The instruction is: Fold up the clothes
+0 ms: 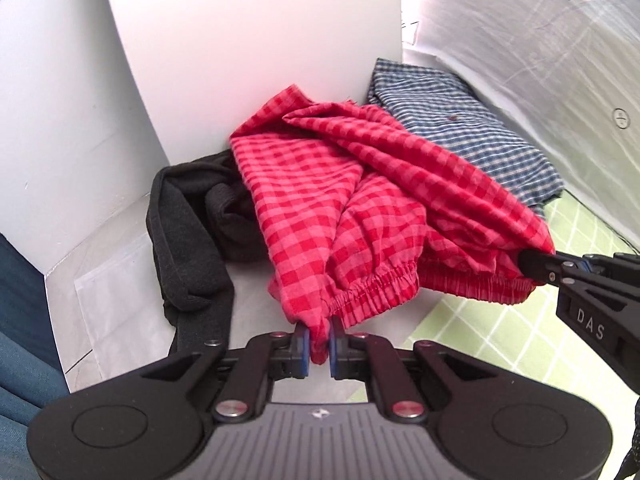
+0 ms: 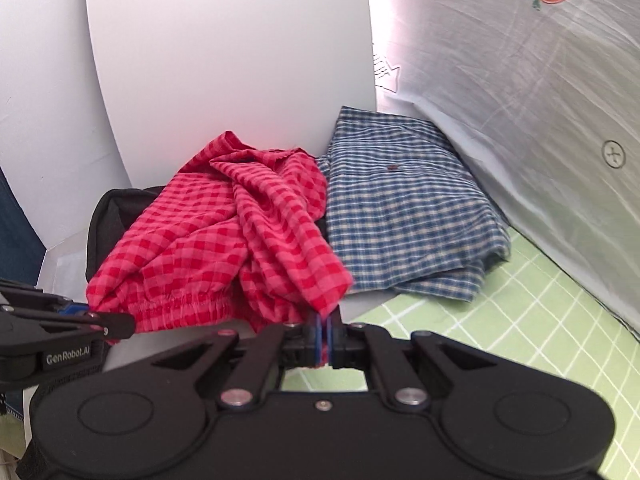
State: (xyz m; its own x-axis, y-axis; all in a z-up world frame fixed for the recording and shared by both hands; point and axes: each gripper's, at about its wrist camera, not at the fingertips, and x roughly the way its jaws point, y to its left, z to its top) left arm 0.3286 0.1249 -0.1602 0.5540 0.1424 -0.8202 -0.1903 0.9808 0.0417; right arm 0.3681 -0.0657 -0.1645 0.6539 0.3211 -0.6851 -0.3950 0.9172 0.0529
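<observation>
Red checked shorts (image 1: 340, 184) with an elastic waistband lie bunched on the surface, their near edge lifted. My left gripper (image 1: 320, 346) is shut on one end of the waistband, with red cloth pinched between its blue pads. My right gripper (image 2: 323, 338) is shut on the other end of the waistband, with cloth squeezed between its pads. In the left wrist view the right gripper (image 1: 528, 266) comes in from the right edge. The left gripper (image 2: 120, 326) shows at the left in the right wrist view. The red shorts (image 2: 224, 240) sag between the two grips.
A folded blue checked shirt (image 2: 408, 208) lies to the right of the shorts. A dark grey garment (image 1: 192, 232) sits crumpled to their left. White panels (image 1: 248, 48) close the back. A light sheet with a carrot print (image 2: 520, 100) rises at right over a green grid mat (image 2: 520, 320).
</observation>
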